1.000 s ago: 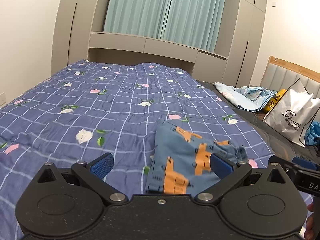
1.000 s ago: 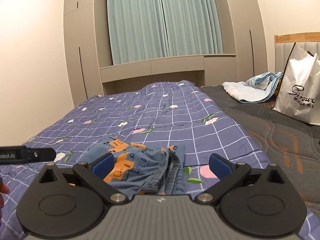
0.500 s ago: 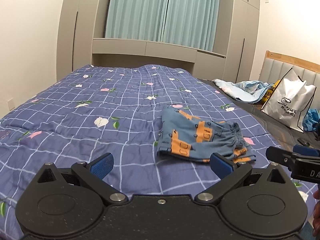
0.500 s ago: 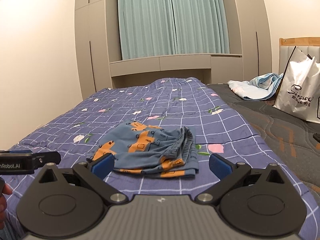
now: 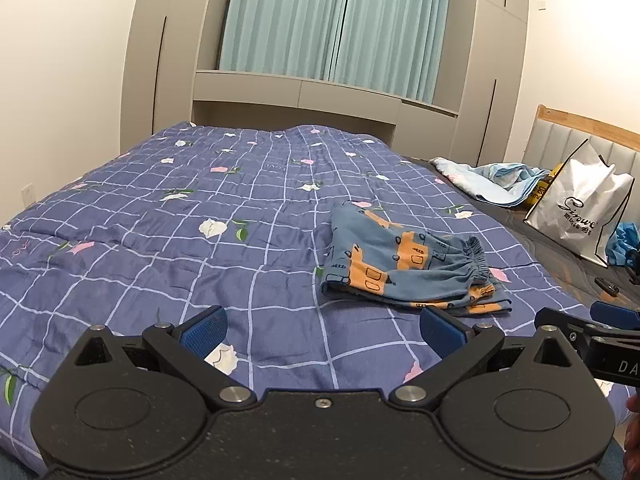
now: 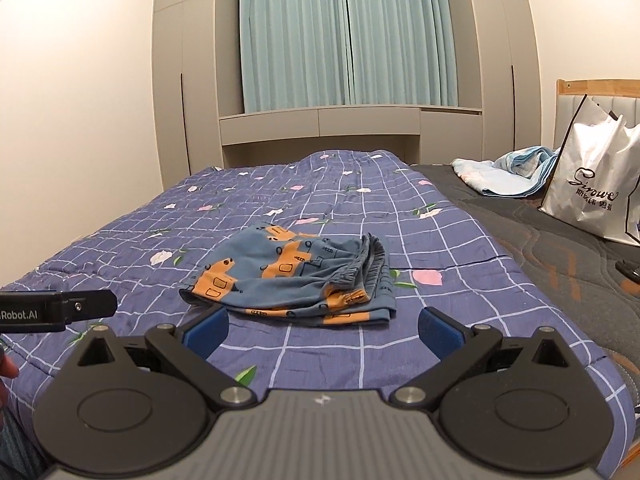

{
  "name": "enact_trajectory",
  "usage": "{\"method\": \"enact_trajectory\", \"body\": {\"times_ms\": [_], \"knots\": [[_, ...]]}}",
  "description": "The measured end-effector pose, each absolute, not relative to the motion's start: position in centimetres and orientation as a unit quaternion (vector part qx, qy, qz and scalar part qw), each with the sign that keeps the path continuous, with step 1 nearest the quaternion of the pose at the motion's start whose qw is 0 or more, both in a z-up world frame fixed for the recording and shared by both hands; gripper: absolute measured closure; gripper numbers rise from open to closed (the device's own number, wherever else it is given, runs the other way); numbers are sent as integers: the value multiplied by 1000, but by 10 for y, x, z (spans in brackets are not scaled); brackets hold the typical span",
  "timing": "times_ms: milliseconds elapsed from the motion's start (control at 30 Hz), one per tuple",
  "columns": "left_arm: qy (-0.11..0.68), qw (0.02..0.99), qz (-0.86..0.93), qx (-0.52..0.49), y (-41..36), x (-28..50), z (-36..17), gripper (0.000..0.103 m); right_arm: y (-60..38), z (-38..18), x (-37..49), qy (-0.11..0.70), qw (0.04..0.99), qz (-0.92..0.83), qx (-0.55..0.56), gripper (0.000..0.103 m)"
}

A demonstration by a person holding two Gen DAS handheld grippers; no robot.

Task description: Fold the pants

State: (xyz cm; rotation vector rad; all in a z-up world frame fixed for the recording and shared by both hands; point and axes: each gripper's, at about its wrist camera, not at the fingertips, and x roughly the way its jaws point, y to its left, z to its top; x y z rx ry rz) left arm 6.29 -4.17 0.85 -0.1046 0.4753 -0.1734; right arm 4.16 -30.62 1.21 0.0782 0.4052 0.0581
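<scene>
Pants (image 5: 404,270) lie folded into a compact bundle on the bed's quilt (image 5: 200,216), toward its right side, near where quilt gives way to bare mattress (image 6: 560,256). Elastic waistband faces right, layers stacked; lower edges stick out a bit uneven at the near side.

Left tongs (image 5: 322,326) spread wide, nothing between the pads, held above the quilt & short of the bundle. Right tongs (image 6: 322,326) likewise spread, empty, bundle just ahead of them, not touching. Each tool's tip shows at the edge of the other's view.

Step, as I judge it: fold looks done or nearly so; both tools off the cloth, prob. checking the result. If another move is wanted, it'd be tidying: nip the uneven near hem w/ one pair of tongs & square it up, or press the stack flat. Needs a light touch, since thin cloth shifts easily & a drag could undo the layers.

White bag (image 6: 596,184) & a light blue blanket (image 5: 496,184) sit well apart, no obstacle.
</scene>
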Motion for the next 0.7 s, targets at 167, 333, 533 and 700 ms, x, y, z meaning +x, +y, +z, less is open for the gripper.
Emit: {"method": "enact_trajectory", "body": {"times_ms": [167,333,533,700], "knots": [[238,966,-84,-53,-40,64,7,1,-306,12,42,202,978,30,39,0],[238,966,-84,-53,-41,64,7,1,-306,12,42,202,978,30,39,0],[238,966,-83,-53,-41,64,7,1,-307,11,42,202,978,31,41,0],[239,966,-84,-52,-41,64,7,1,-307,10,42,201,978,31,41,0]]}}
